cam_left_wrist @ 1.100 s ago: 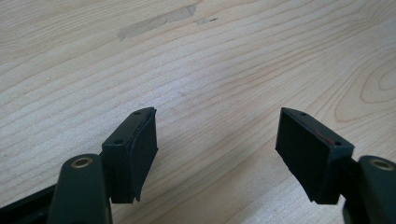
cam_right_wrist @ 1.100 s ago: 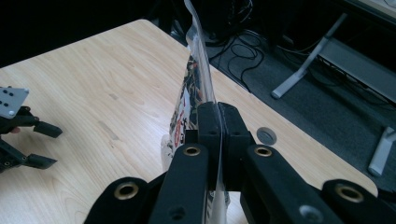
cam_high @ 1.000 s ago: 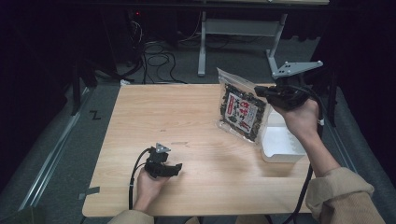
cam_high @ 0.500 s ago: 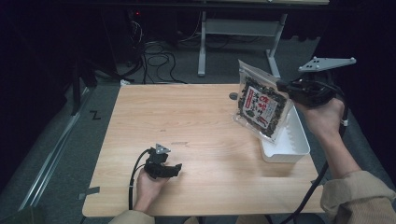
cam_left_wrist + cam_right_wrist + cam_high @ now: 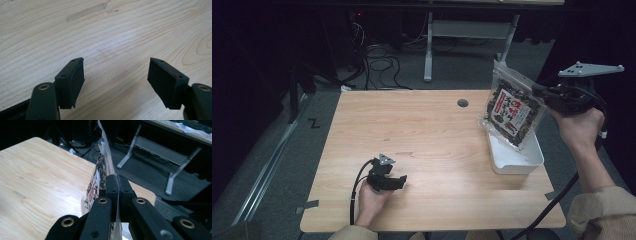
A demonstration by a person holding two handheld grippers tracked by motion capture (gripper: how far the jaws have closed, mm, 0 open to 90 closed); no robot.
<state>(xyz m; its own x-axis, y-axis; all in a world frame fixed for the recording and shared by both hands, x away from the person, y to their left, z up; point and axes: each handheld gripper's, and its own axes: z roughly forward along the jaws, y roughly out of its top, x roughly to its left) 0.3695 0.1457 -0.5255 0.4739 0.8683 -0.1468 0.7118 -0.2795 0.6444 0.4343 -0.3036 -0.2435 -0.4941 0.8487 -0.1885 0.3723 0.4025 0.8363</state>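
Snack bag hangs pinched in the right gripper, lifted clear of the white tray and tilted, its lower corner just above the tray's far end and its printed face turned toward the middle of the table. In the right gripper view the two black pads are pressed flat together on the bag's clear edge, the plastic running up between them and out past their tips, so the bag lies directly in the grip and spreads away to the left of that gripper. Seen from the high view, the right hand holds that gripper beyond the tray's right side, above the table's edge, its grey three-cornered plate on top.

The tray sits on the table's right side, near the round cable hole.

Well apart from the tray, toward the table's near left, the left gripper rests on the wood in the left hand. The left gripper view shows that gripper with its jaws spread wide, bare wood grain between them and nothing held
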